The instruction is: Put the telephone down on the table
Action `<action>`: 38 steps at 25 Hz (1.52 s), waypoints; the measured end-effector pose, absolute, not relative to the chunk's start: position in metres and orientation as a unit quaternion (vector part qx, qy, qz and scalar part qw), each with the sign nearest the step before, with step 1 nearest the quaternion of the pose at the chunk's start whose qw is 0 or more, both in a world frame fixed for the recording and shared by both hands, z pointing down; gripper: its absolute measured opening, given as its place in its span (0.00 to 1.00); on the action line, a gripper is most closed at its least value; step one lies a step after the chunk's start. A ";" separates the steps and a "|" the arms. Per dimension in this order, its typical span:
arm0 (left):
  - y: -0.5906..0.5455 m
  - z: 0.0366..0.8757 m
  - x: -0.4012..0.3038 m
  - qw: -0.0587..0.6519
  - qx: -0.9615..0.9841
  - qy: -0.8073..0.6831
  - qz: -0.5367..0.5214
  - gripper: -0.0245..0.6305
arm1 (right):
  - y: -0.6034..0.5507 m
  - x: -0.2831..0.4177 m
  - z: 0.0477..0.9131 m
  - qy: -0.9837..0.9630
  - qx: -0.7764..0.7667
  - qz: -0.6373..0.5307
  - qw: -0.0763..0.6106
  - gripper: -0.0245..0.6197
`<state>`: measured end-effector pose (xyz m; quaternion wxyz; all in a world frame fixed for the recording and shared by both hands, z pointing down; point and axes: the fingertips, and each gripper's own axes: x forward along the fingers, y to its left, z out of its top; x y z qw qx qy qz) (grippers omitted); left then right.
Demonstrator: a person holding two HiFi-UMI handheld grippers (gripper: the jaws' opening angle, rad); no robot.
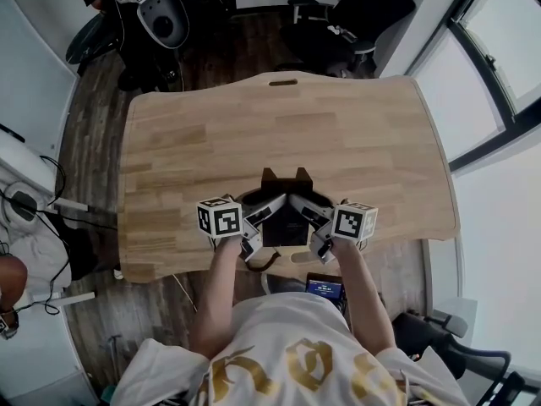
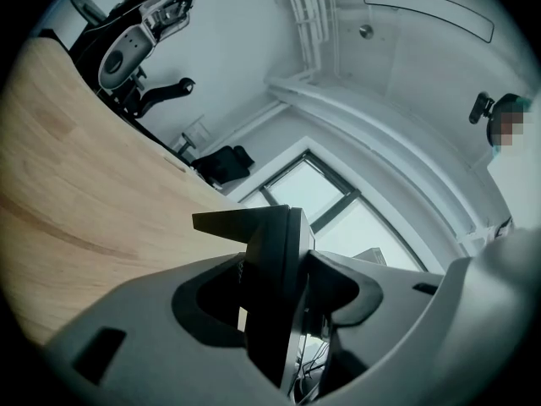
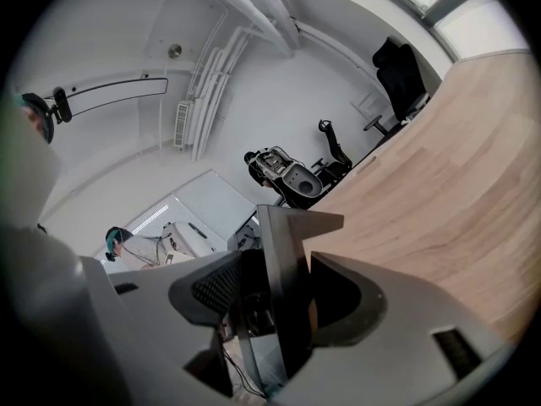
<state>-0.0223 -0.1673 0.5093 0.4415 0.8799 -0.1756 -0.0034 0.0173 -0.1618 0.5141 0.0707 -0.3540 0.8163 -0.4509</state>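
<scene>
A black telephone (image 1: 286,214) with a slanted stand is held over the near edge of the wooden table (image 1: 338,134), between both grippers. My left gripper (image 1: 258,218) is shut on its left side and my right gripper (image 1: 314,218) on its right side. In the left gripper view the telephone (image 2: 270,244) shows edge-on, with the jaws closed against it from both sides. The right gripper view shows the same: the telephone (image 3: 283,269) stands edge-on between the closed jaws. Whether its base touches the table is hidden.
Black office chairs (image 1: 355,15) and a grey-and-black machine (image 1: 161,15) stand beyond the table's far edge. A slot (image 1: 283,81) is cut near that edge. Windows (image 1: 499,74) run along the right. A small lit screen (image 1: 324,288) sits below the near edge.
</scene>
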 end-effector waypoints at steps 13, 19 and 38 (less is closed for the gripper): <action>-0.185 0.542 -0.015 0.475 0.863 -0.171 0.000 0.37 | -0.179 0.025 0.546 0.805 -0.359 -0.471 0.049 0.40; -0.191 0.554 -0.014 0.489 0.855 -0.176 0.001 0.37 | -0.186 0.026 0.557 0.801 -0.354 -0.480 0.044 0.40; -0.238 0.601 -0.009 0.525 0.833 -0.173 0.015 0.37 | -0.233 0.029 0.605 0.780 -0.349 -0.518 0.030 0.40</action>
